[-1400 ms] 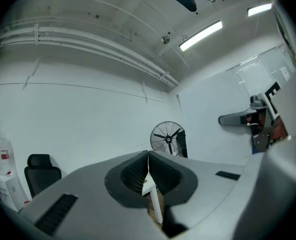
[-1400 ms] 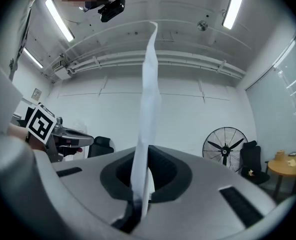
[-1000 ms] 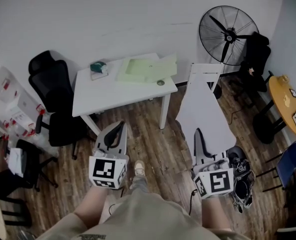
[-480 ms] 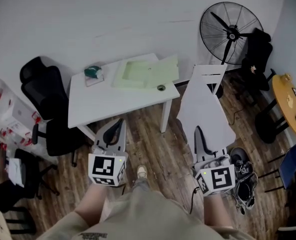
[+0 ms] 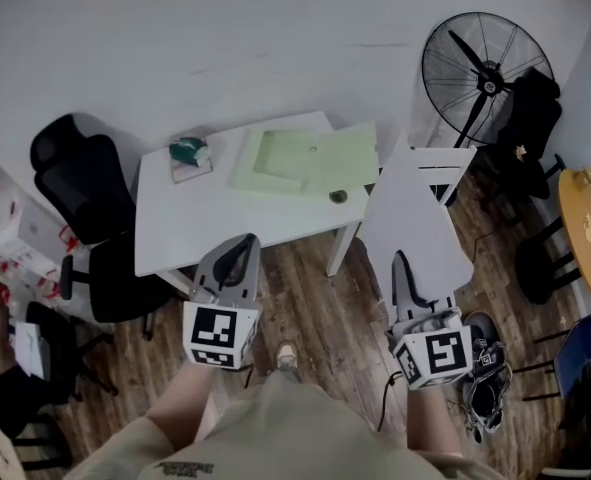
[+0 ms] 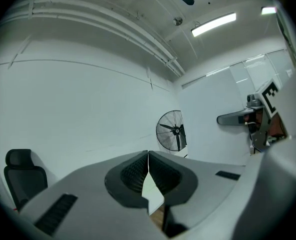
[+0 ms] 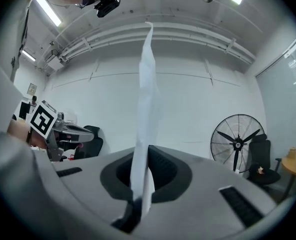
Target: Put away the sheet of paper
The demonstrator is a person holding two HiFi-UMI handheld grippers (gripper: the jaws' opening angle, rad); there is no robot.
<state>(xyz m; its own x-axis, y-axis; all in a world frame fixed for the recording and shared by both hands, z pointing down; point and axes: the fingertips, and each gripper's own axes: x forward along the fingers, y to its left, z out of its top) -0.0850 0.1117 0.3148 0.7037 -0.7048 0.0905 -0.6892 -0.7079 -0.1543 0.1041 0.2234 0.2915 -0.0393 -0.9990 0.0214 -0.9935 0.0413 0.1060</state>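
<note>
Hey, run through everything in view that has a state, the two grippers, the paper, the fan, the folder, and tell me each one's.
Left gripper: shut, nothing between its jaws.
Right gripper: shut on the sheet of paper.
Sheet of paper: held by one edge, standing up from the jaws, in the air.
Fan: blades not spinning.
Green folder: lying flat on the white table.

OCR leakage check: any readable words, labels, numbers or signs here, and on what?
No readable text.
White cubes with black square markers: patterns, not words.
White plastic boxes, red labels: too small.
Beige shirt, dark print: blurred.
</note>
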